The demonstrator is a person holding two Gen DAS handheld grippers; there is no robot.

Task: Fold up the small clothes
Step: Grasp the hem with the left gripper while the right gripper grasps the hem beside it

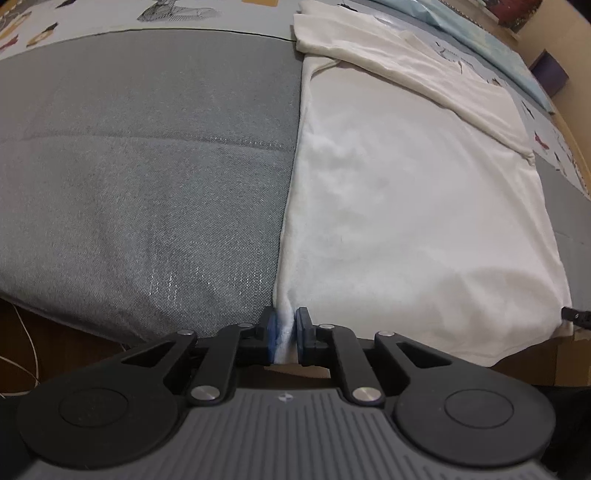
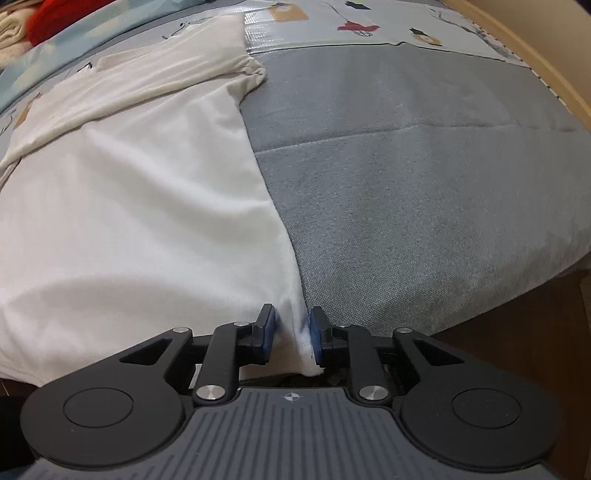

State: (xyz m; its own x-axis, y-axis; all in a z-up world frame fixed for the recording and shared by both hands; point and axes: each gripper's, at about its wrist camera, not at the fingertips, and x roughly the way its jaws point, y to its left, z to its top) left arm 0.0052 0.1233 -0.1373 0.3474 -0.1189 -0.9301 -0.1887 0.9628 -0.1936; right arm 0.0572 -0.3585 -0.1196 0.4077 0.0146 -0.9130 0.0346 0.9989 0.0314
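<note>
On a grey quilted bed cover [image 1: 147,166], a white T-shirt [image 1: 406,221] lies spread flat with its hem toward the near edge and its upper part folded down across the body (one sleeve bunches at the fold on the right wrist view). At the shirt's near left corner the left gripper [image 1: 284,334] is clamped tight on a pinch of the white cloth, its blue pads [image 1: 272,332] pressing the fabric from both sides. At the opposite near corner the right gripper [image 2: 291,332] has the hem between its jaws, which stand a little apart; the cloth lies against the right-hand pad, while the other pad appears clear of it. Beyond the grey cover runs a printed sheet [image 2: 388,26] with small cartoon figures, and a red item [image 2: 62,14] shows at the far left.
</note>
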